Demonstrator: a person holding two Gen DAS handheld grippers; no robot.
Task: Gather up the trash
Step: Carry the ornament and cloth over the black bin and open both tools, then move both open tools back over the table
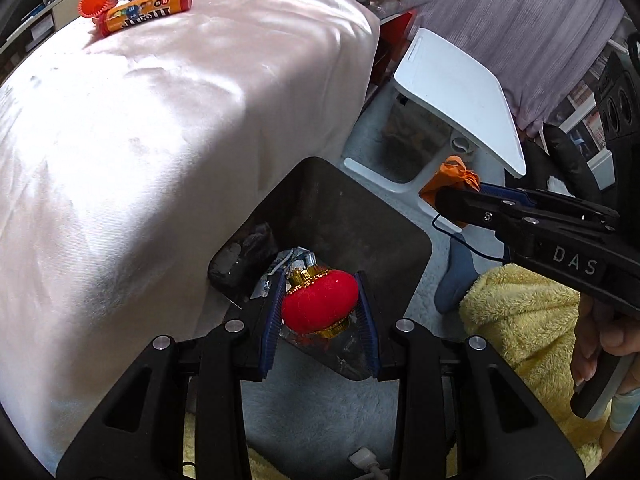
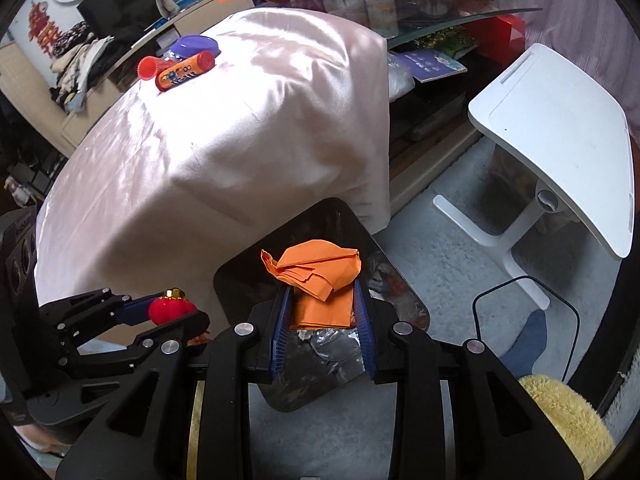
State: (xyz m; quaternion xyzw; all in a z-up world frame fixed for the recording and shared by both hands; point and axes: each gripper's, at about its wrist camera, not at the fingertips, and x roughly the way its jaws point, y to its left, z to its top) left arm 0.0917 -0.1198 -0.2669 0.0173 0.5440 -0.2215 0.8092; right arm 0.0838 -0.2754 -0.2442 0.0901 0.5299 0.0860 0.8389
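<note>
Red velvet lantern ornament point(image 1: 320, 304): clamped between the blue pads of the left gripper point(image 1: 320, 316), held over the dark square bin point(image 1: 360, 208).
Orange folded paper napkin point(image 2: 320, 280): pinched in the right gripper point(image 2: 322, 316), above the same bin.
Bin contents: crumpled silver foil point(image 2: 332, 340).
Pink satin cloth point(image 1: 160, 140): carried an orange candy tube point(image 1: 146, 10) at its far end.
</note>
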